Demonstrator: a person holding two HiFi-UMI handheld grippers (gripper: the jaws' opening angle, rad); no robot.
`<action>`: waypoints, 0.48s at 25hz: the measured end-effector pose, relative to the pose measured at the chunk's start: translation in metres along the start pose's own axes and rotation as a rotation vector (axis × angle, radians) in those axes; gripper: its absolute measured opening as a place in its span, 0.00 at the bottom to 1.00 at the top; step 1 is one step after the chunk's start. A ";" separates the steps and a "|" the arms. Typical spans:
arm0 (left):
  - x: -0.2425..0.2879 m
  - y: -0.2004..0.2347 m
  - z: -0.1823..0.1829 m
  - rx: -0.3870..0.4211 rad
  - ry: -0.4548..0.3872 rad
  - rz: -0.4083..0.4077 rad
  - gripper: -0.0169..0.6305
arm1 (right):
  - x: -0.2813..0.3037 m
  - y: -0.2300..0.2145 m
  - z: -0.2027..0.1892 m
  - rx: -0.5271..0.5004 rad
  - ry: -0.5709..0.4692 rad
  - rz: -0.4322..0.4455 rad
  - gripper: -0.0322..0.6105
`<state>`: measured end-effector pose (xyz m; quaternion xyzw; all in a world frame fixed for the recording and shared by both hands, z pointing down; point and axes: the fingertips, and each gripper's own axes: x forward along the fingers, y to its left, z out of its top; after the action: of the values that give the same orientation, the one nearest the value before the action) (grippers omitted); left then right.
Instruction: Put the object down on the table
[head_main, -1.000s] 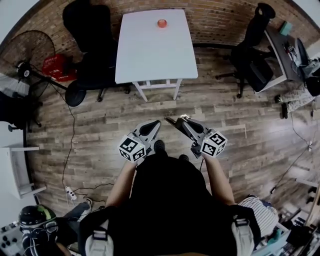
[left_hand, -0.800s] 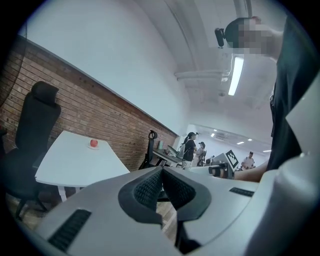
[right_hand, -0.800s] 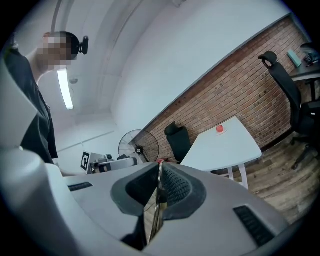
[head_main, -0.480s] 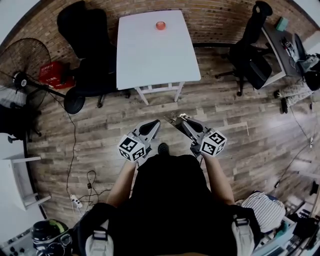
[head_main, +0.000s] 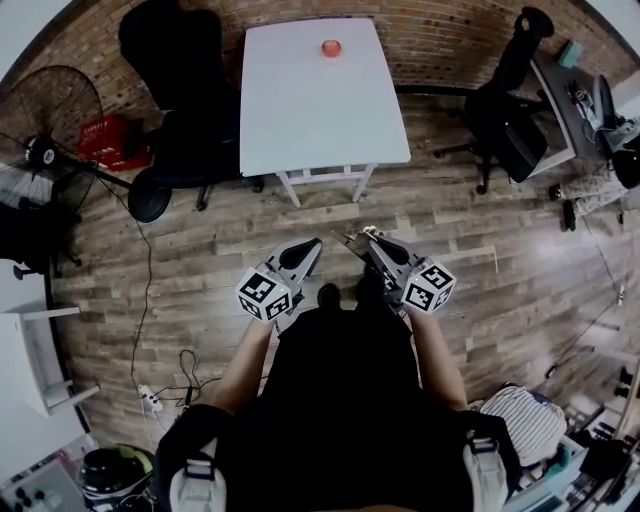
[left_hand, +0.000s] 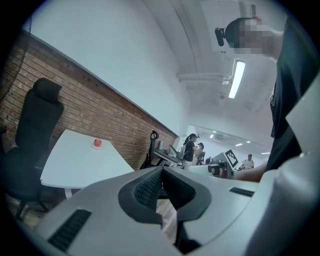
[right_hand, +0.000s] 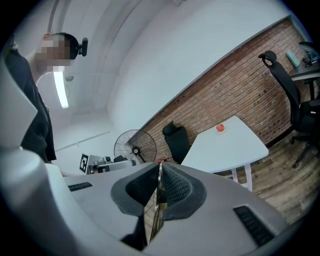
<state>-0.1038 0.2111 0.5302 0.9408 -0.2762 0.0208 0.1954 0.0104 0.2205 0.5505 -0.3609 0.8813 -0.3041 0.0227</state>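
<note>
In the head view the white table (head_main: 322, 110) stands ahead across the wood floor, with a small red object (head_main: 331, 47) near its far edge. Both grippers are held in front of the person's body, well short of the table. My right gripper (head_main: 354, 241) is shut on a thin, flat, shiny sheet-like object (right_hand: 158, 197) that stands edge-on between its pads. My left gripper (head_main: 312, 245) is shut with nothing between its pads (left_hand: 150, 186). The table (right_hand: 227, 146) and red object (right_hand: 220, 128) also show in the right gripper view, as do the table (left_hand: 75, 160) and red object (left_hand: 97, 143) in the left gripper view.
A black office chair (head_main: 175, 70) stands left of the table, another (head_main: 505, 110) to its right beside a cluttered desk (head_main: 580, 100). A floor fan (head_main: 50, 120) and red crate (head_main: 110, 138) are at left. Cables (head_main: 170, 370) lie on the floor.
The head view has shifted a little, so the table now sits slightly further right. A second shoe shows between the grippers. Both grippers keep their pose and grip.
</note>
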 end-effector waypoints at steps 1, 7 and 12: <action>0.000 0.001 0.001 -0.001 0.002 0.001 0.06 | 0.002 -0.001 0.001 0.003 0.000 0.000 0.08; 0.002 0.014 0.005 -0.002 0.004 0.029 0.06 | 0.015 -0.007 0.007 0.007 0.005 0.024 0.08; 0.007 0.018 0.012 0.001 -0.005 0.034 0.06 | 0.025 -0.013 0.014 -0.005 0.018 0.038 0.08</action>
<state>-0.1085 0.1892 0.5271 0.9361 -0.2925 0.0220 0.1940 0.0035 0.1892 0.5506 -0.3416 0.8889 -0.3047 0.0198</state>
